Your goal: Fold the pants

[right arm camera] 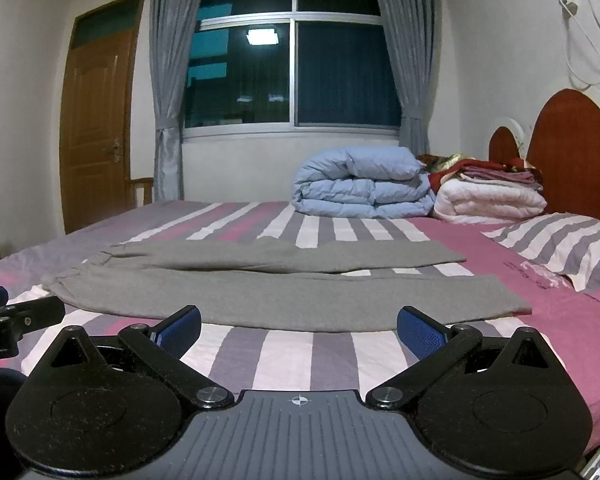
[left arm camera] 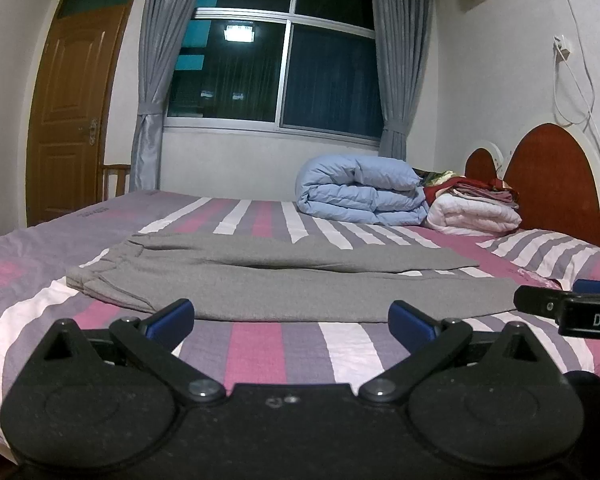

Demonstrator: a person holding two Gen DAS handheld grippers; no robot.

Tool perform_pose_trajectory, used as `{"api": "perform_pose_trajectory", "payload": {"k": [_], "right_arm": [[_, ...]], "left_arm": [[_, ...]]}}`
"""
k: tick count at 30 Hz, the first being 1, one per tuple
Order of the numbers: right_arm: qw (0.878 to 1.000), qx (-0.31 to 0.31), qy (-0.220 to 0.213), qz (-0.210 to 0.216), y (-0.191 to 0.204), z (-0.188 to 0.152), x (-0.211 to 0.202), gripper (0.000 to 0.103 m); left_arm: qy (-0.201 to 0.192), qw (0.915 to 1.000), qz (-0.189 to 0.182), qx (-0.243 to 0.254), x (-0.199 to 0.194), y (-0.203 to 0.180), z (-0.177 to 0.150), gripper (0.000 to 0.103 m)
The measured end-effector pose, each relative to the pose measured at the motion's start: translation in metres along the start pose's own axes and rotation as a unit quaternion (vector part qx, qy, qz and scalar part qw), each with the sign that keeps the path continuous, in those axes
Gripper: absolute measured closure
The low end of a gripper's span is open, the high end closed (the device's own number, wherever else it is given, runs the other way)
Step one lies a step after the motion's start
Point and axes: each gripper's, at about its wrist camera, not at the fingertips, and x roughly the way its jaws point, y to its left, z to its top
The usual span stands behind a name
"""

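Observation:
Grey pants (left arm camera: 284, 284) lie flat on the striped bed, waistband to the left and both legs reaching right; they also show in the right wrist view (right arm camera: 284, 292). My left gripper (left arm camera: 291, 318) is open and empty, hovering low just in front of the near leg's edge. My right gripper (right arm camera: 299, 325) is open and empty, also just in front of the near leg, further toward the leg ends. The right gripper's tip shows at the right edge of the left wrist view (left arm camera: 572, 304); the left gripper's tip shows at the left edge of the right wrist view (right arm camera: 20, 316).
A rolled blue duvet (left arm camera: 360, 192) and a stack of folded bedding (left arm camera: 476, 208) sit at the far side of the bed. A striped pillow (left arm camera: 560, 252) lies right, by the red headboard (left arm camera: 556, 176). A window, curtains and a wooden door (left arm camera: 72, 120) are behind.

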Motion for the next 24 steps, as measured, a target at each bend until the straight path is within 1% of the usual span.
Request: {"api": "perform_pose_trajectory", "payload": {"k": [11, 17, 21, 24], "right_arm": [[1.0, 0.002, -0.007, 0.001, -0.002, -0.001, -0.001, 0.0], [1.0, 0.028, -0.013, -0.004, -0.01, 0.0, 0.0, 0.0], [0.999, 0.03, -0.02, -0.001, -0.011, 0.001, -0.004, 0.0], [0.999, 0.031, -0.017, 0.0, -0.01, 0.001, -0.003, 0.0]], "left_arm": [[-0.001, 1.0, 0.001, -0.002, -0.001, 0.0, 0.0, 0.006], [0.007, 0.9997, 0.0, 0.024, 0.002, -0.007, -0.001, 0.006], [-0.001, 0.9995, 0.0, 0.032, -0.001, -0.01, -0.001, 0.006], [-0.001, 0.9995, 0.001, 0.033, 0.0, -0.011, -0.002, 0.006]]}}
